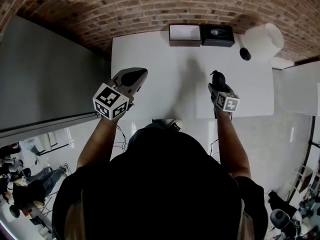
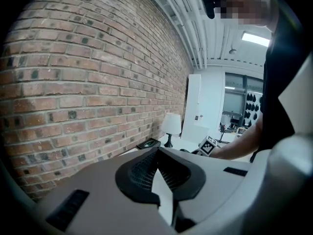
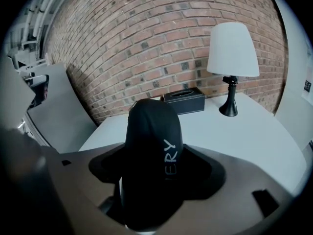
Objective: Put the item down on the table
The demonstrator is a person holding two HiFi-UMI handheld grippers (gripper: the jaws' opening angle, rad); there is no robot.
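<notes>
Head view: right gripper (image 1: 219,87) holds the black item (image 1: 216,76) above the right half of the white table (image 1: 165,91); can't tell if it's touching down. Left gripper (image 1: 136,78) is near the table's left edge. Left gripper view: jaws closed together, nothing between them. Right gripper view: jaws clamped on the item's lower sides, with its rounded, lettered top sticking out. Looks light, matte, possibly soft and squashy. The low side grip seems right. Lamp (image 3: 232,58) is well apart.
</notes>
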